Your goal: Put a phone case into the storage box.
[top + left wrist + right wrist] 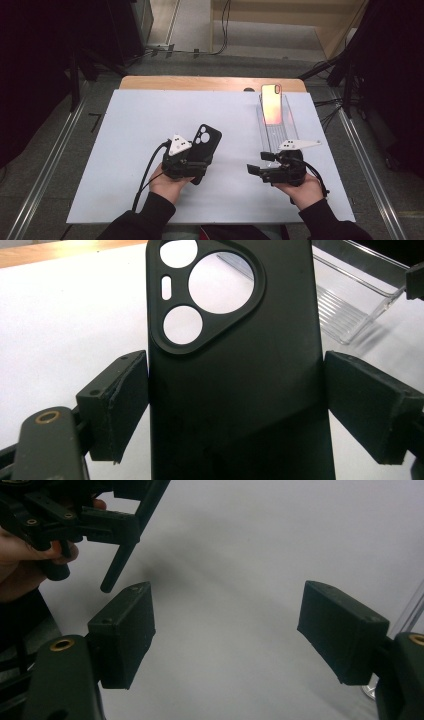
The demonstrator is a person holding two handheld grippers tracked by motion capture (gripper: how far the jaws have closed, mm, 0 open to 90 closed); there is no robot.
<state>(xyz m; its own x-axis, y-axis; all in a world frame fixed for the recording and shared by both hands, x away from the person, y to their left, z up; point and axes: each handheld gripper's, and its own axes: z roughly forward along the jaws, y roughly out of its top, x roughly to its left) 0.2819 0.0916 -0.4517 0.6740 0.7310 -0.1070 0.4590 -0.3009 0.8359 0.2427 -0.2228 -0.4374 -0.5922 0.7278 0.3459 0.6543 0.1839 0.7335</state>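
Observation:
A black phone case (235, 405) with a camera cutout at its top stands between the jaws of my left gripper (235, 385), which press on both its long edges. From above, that left gripper (197, 165) holds the black case (206, 139) left of the table's middle, with the case pointing away and to the right. My right gripper (259, 163) hovers at the front right, its jaws turned left. In its own view the right gripper (230, 615) is open over bare white table.
A clear plastic stand (278, 131) lies at the back right of the white table top (135, 130), with an orange-pink phone case (271, 102) propped at its far end. The stand (345, 305) is just right of the black case. A person's hand (20, 565) holds the left gripper.

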